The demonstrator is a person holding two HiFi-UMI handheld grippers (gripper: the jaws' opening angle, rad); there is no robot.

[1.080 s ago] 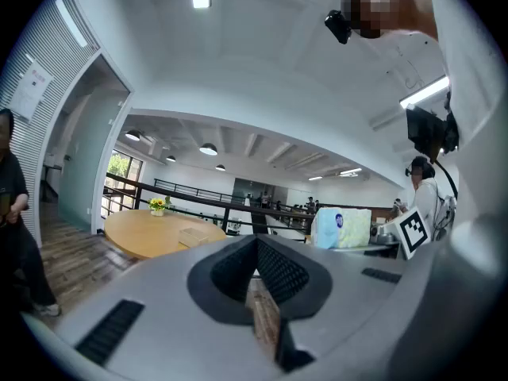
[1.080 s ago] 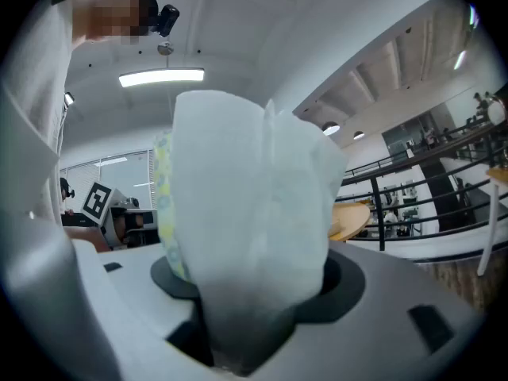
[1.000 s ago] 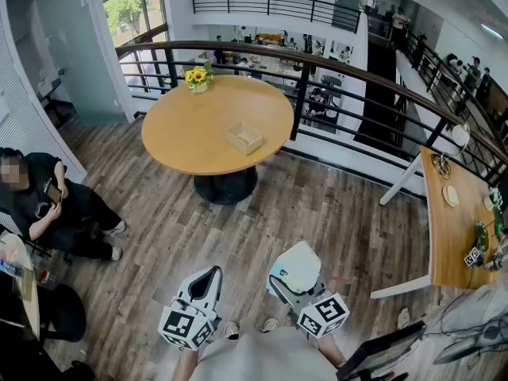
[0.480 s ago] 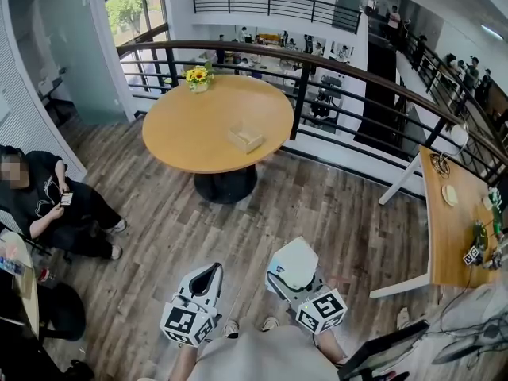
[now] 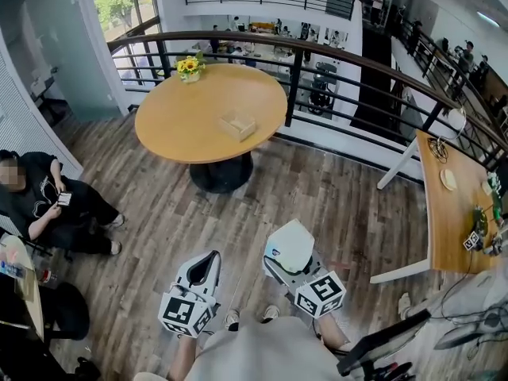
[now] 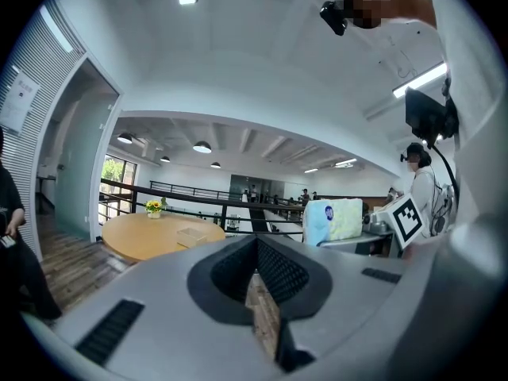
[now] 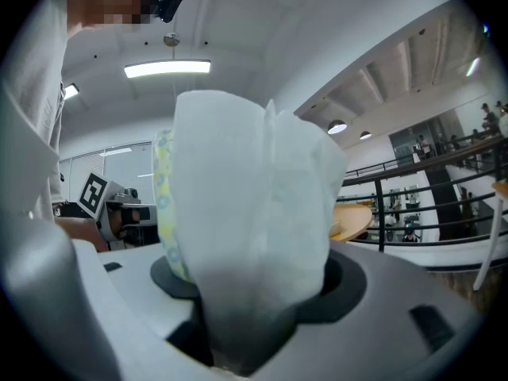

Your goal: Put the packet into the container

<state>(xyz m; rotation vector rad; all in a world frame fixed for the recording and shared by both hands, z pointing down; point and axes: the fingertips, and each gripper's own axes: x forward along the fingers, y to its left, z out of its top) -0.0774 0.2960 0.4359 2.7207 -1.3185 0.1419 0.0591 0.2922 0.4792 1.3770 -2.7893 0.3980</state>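
**Packet held over the floor, container on the round surface**

- Right hand-held gripper (image 5: 290,267): jaws set wide and clamped on the packet (image 5: 289,245). Held low in front of the person, over the wood floor (image 5: 317,197).
- Packet: white and soft, with a pale yellow-green edge. It fills the space between the right jaws and stands up out of them. It is well apart from the container.
- Left hand-held gripper (image 5: 209,262): jaws drawn together to a thin slit with nothing between them. It is just beside the right one.
- Container (image 5: 238,125): small open box, right of centre on the round surface (image 5: 178,129).
- Flowers (image 5: 188,67): yellow, in a pot at the far edge of the round surface.
- Railing (image 5: 349,58): dark, curving behind the round surface.
- Seated person (image 5: 44,205): at far left.
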